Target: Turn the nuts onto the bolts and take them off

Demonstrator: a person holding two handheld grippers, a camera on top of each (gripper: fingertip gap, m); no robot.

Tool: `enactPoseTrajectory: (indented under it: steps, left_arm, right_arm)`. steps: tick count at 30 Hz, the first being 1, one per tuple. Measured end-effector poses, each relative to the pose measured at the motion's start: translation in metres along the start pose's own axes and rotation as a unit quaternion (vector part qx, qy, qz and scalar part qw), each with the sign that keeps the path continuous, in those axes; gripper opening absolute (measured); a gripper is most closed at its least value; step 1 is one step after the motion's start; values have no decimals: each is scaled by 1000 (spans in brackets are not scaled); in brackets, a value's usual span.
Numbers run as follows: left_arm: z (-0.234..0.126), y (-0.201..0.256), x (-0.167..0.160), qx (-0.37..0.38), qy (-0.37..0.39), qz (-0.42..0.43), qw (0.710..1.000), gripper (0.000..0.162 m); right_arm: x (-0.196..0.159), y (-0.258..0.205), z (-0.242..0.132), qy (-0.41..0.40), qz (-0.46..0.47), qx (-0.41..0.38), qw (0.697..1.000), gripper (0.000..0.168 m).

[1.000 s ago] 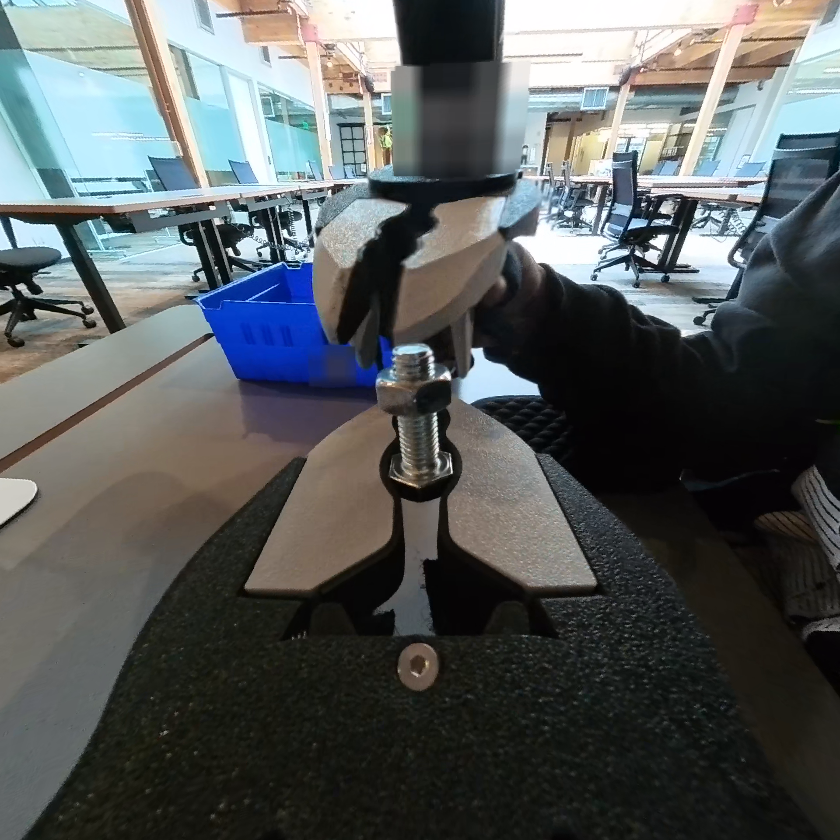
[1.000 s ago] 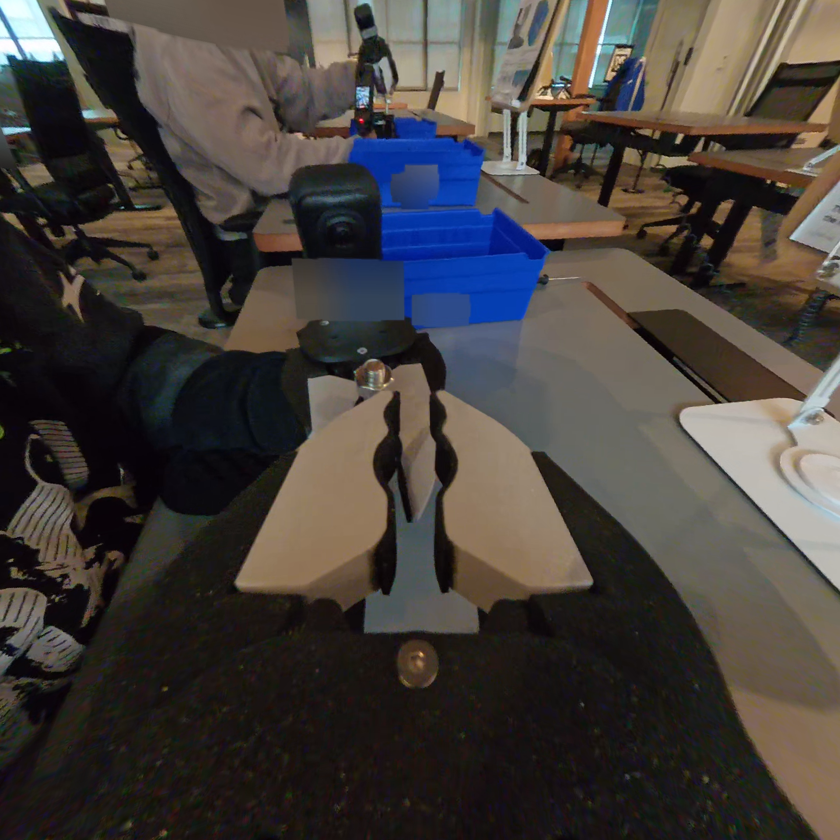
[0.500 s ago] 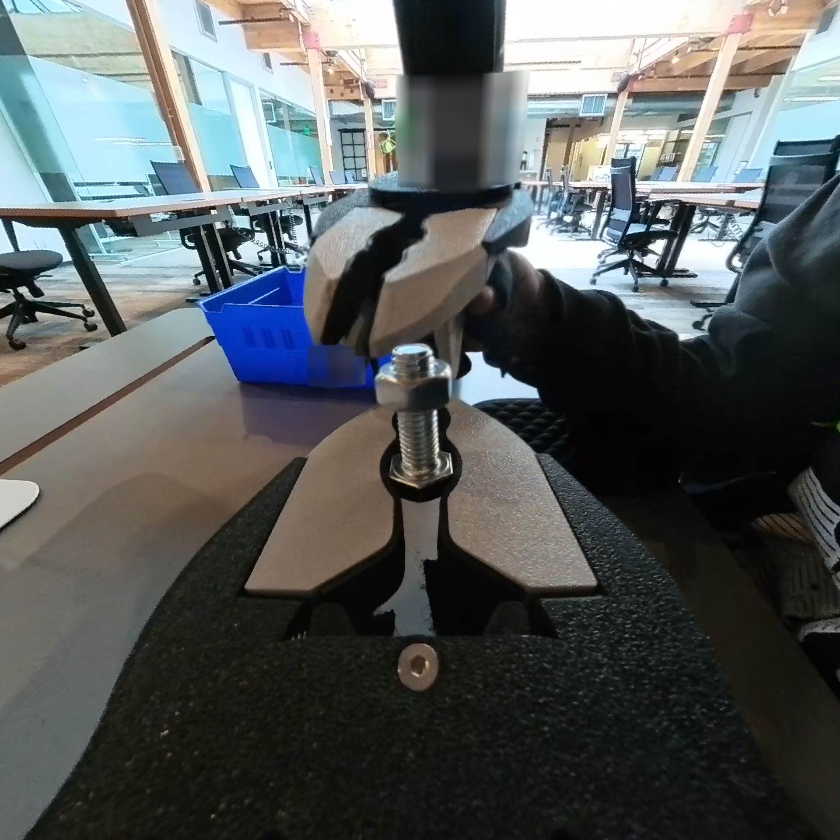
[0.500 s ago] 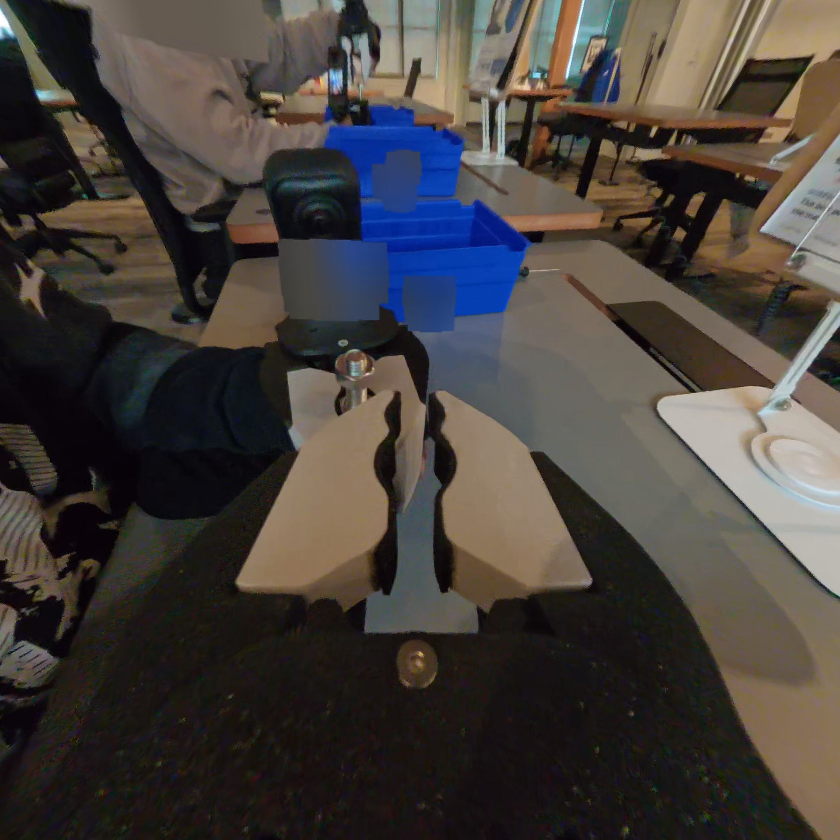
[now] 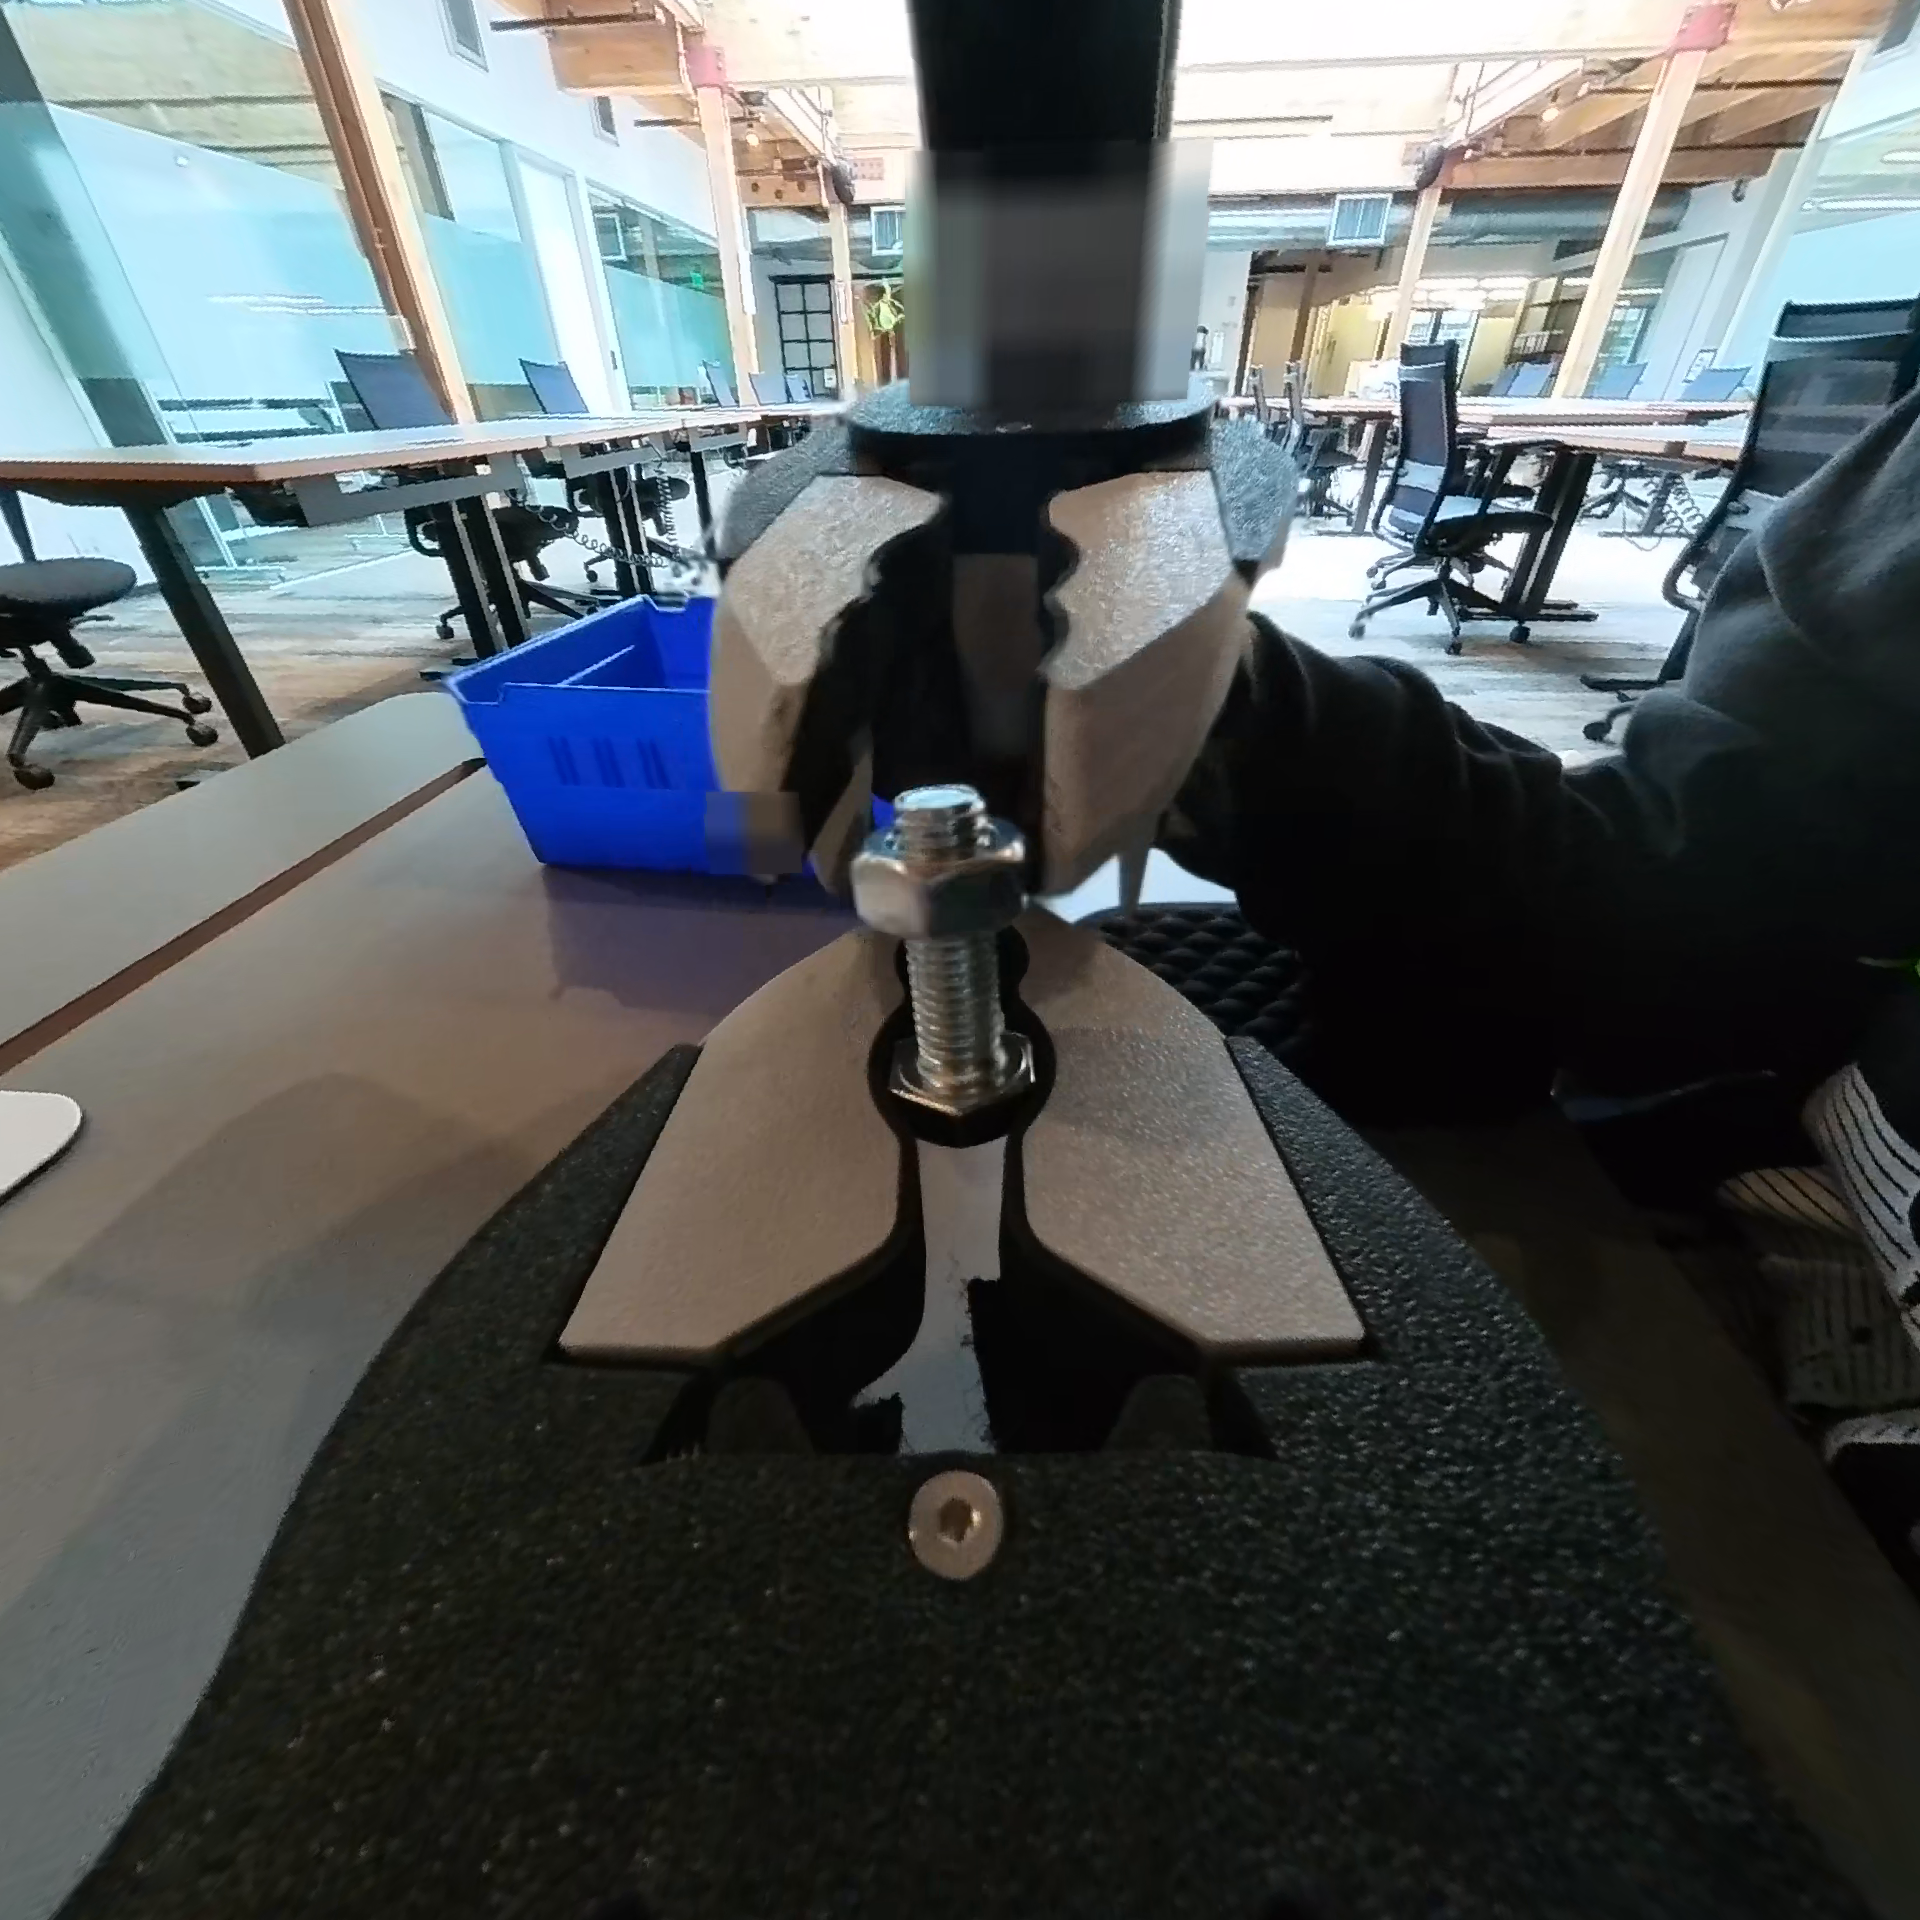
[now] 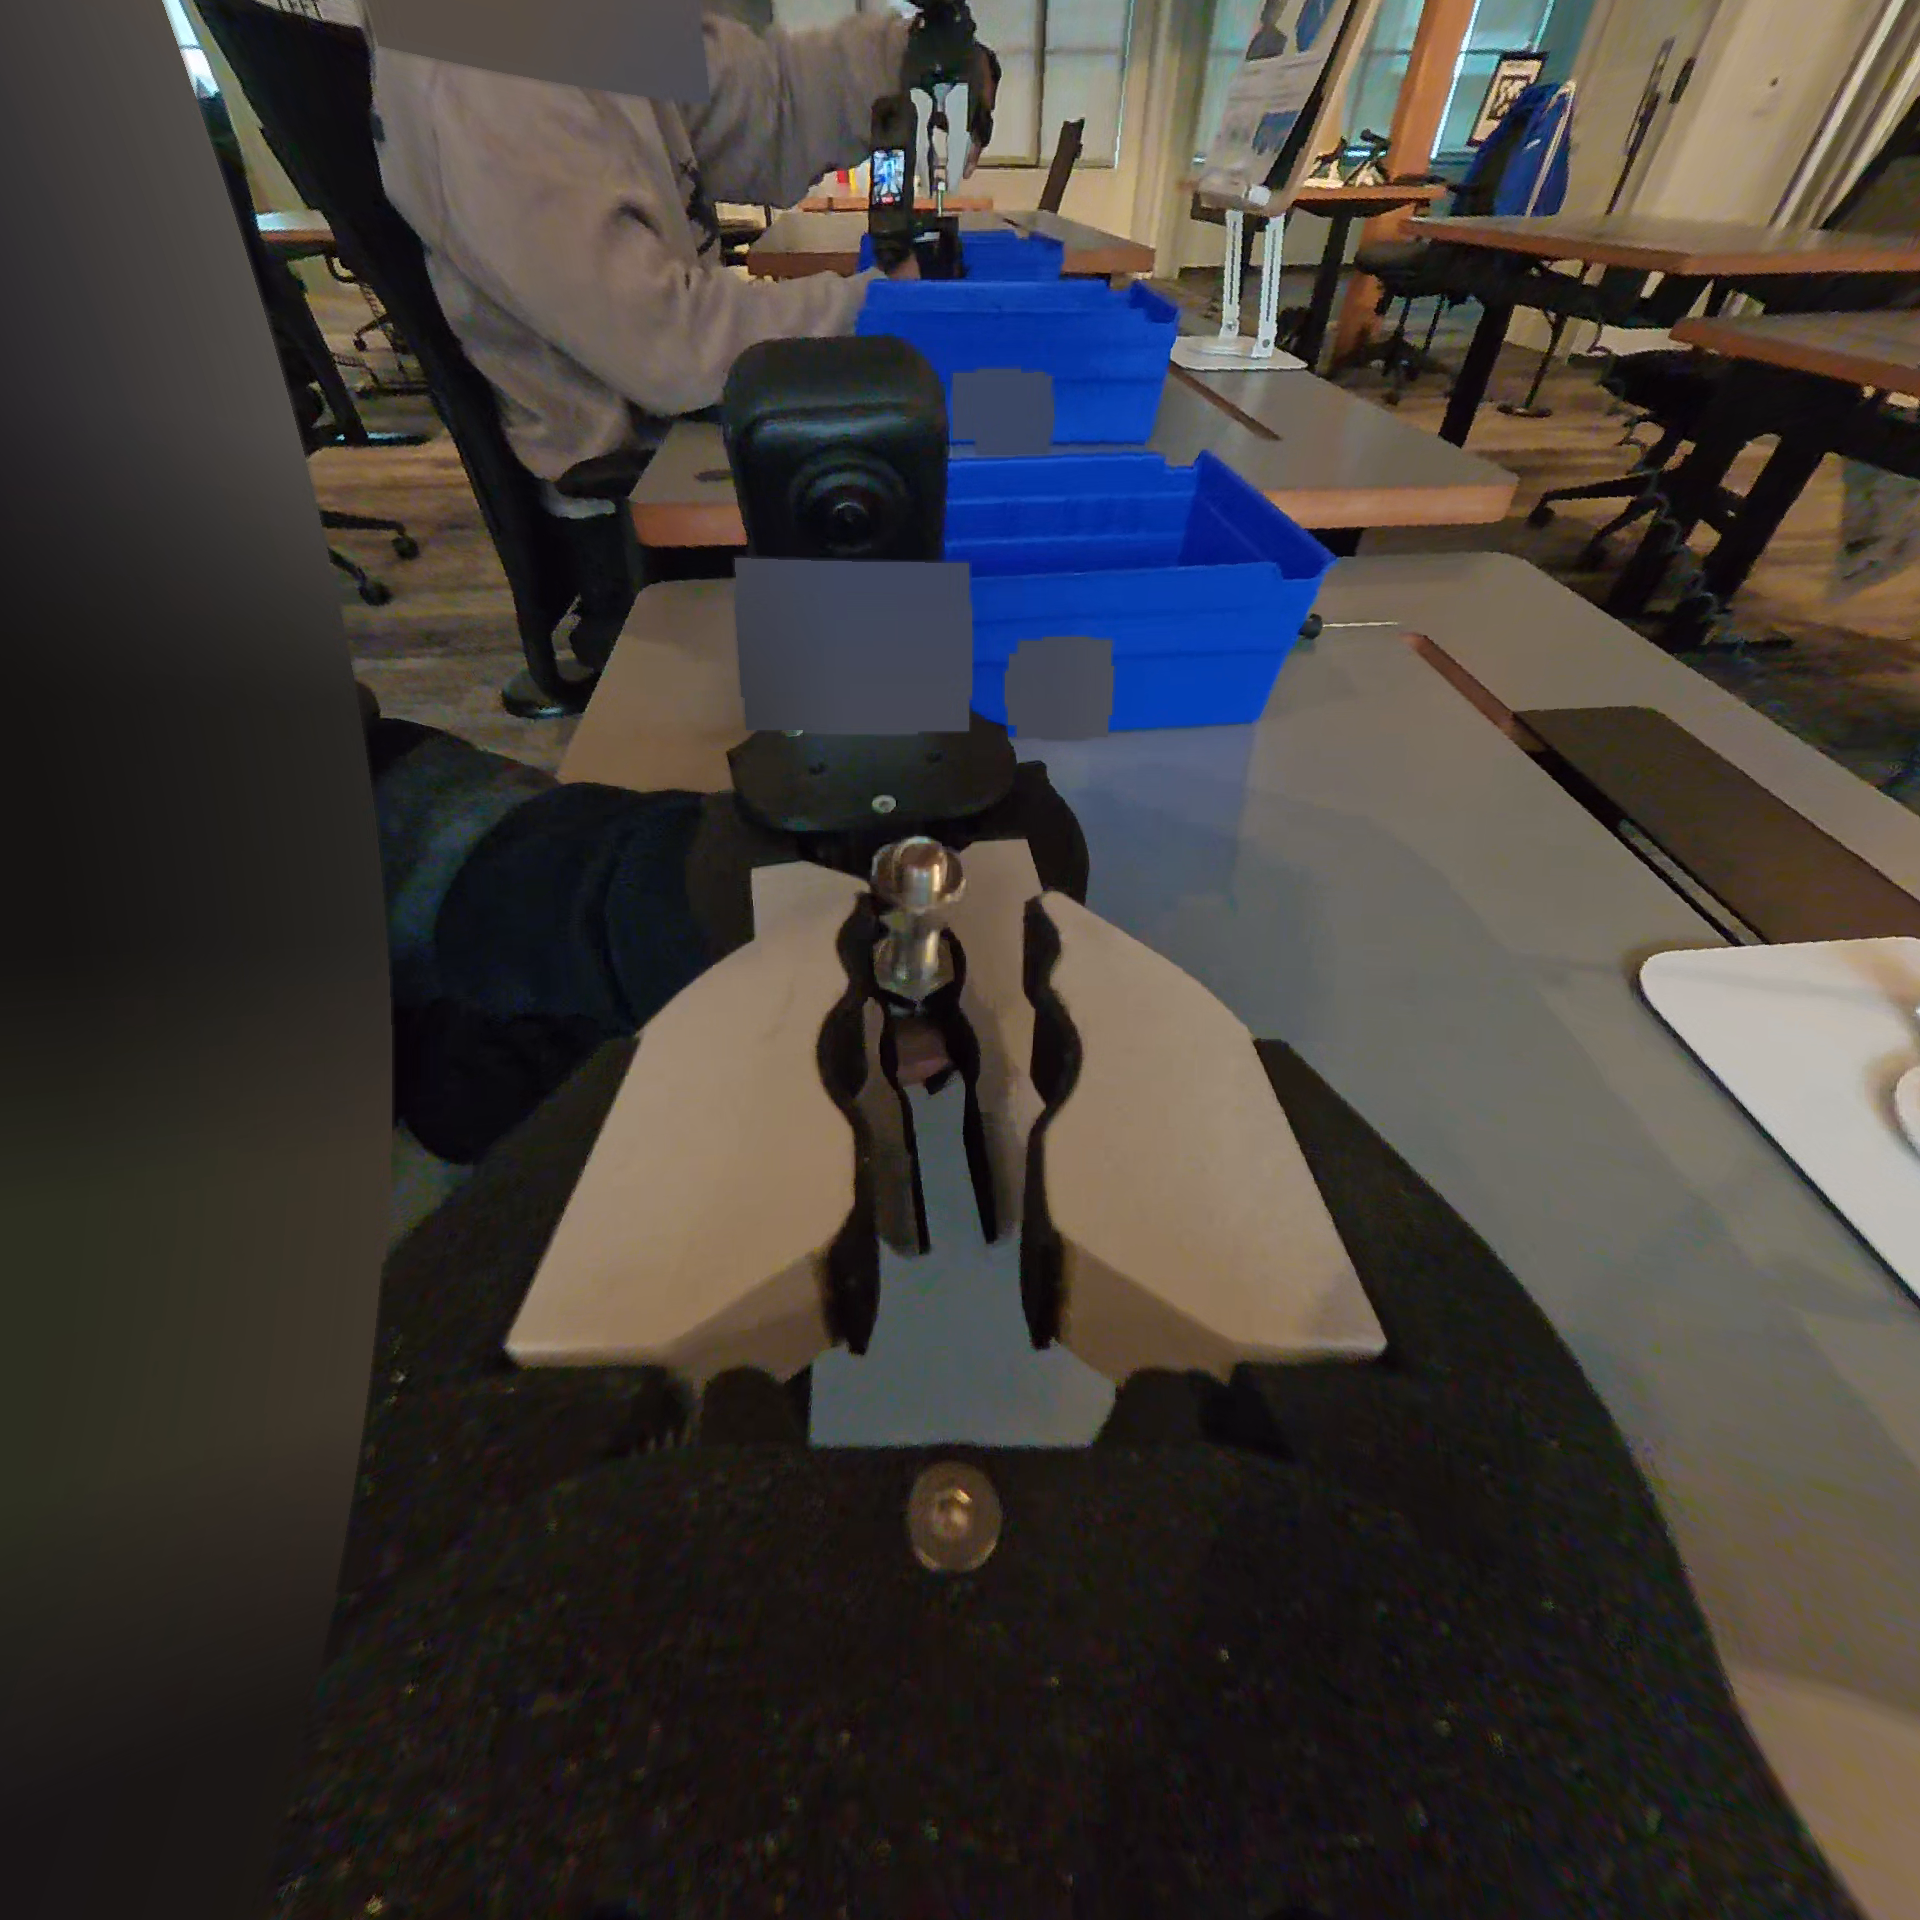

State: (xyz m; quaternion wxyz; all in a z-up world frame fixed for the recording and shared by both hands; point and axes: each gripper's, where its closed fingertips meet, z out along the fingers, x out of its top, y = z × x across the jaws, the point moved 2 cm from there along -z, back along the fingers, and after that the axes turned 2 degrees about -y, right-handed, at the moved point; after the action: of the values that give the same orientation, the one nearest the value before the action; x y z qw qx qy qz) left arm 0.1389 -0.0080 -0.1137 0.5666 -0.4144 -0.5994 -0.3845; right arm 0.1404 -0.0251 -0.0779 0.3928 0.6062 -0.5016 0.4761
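Observation:
A silver bolt (image 5: 954,1003) stands upright with its hex head clamped in my left gripper (image 5: 961,966), which is shut on it. A hex nut (image 5: 938,883) sits near the top of the threads. My right gripper (image 5: 945,831) faces it from the far side, level and open, with one fingertip on each side of the nut; I cannot tell if they touch it. In the right wrist view the nut (image 6: 916,875) and bolt (image 6: 909,961) show just past my open right gripper (image 6: 940,920), with the left gripper (image 6: 904,935) and its camera behind.
A blue bin (image 5: 603,748) stands on the grey table (image 5: 312,1039) behind the grippers; it also shows in the right wrist view (image 6: 1143,623). A white pad (image 6: 1808,1049) and a dark strip (image 6: 1704,810) lie to the right. A person (image 6: 582,208) sits at another table. Tip to tip, the grippers are about 6 centimeters apart.
My right gripper has rolled from a tilted pose back to level, and its fingers have spread wider. The left gripper still holds the bolt in place.

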Motion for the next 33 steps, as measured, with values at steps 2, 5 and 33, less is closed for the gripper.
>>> enactPoseTrajectory:
  steps: [2, 5, 33]
  left_arm:
    - [-2, -1, 2, -1, 8, -3, 1000, 11]
    - [-2, 0, 2, 0, 6, 1, 1000, 11]
    - [-1, 1, 1, -2, 1, 3, 1000, 8]
  right_arm:
    - [-1, 10, -10, 0, -6, -34, 999, 5]
    - [5, 13, -19, 25, 2, -35, 999, 1]
    - [4, -1, 3, 13, -2, -5, 1000, 27]
